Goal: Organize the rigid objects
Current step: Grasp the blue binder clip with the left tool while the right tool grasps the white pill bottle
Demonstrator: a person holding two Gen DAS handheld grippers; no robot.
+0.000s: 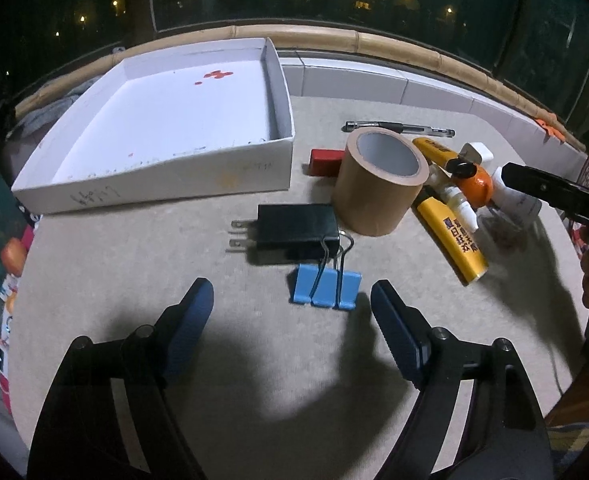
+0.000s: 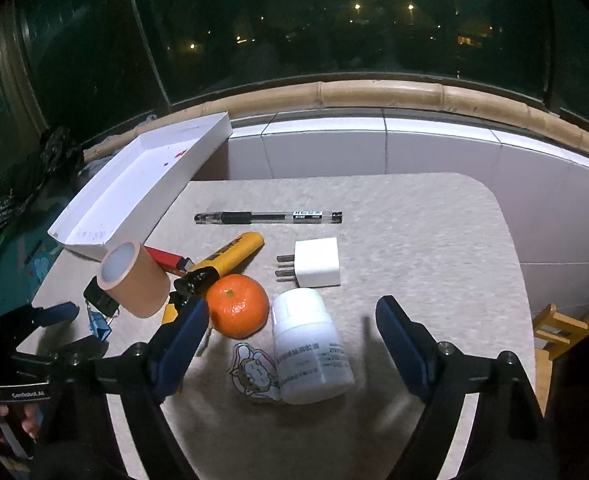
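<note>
Hovering low over the table [image 1: 134,248], the left gripper [image 1: 292,300] is spreading its blue fingers [image 1: 192,320] wide and gripping nothing; the blue binder clip [image 1: 326,286] is lying between the tips, toward one o'clock. Beyond it the black charger [image 1: 294,226] is touching the clip's wire handles, the tape roll [image 1: 378,184] is standing at one o'clock, and the white box [image 1: 166,120] is sitting at eleven. Tape is hiding part of the red lighter [image 1: 324,162].

Reaching forward, the right gripper [image 2: 292,320] is also gaping wide, empty, straddling the white bottle [image 2: 310,344] and orange [image 2: 238,306]. At twelve o'clock are the white charger [image 2: 318,262] and pen [image 2: 268,217]. The bottle's label is blurring beyond reading.
</note>
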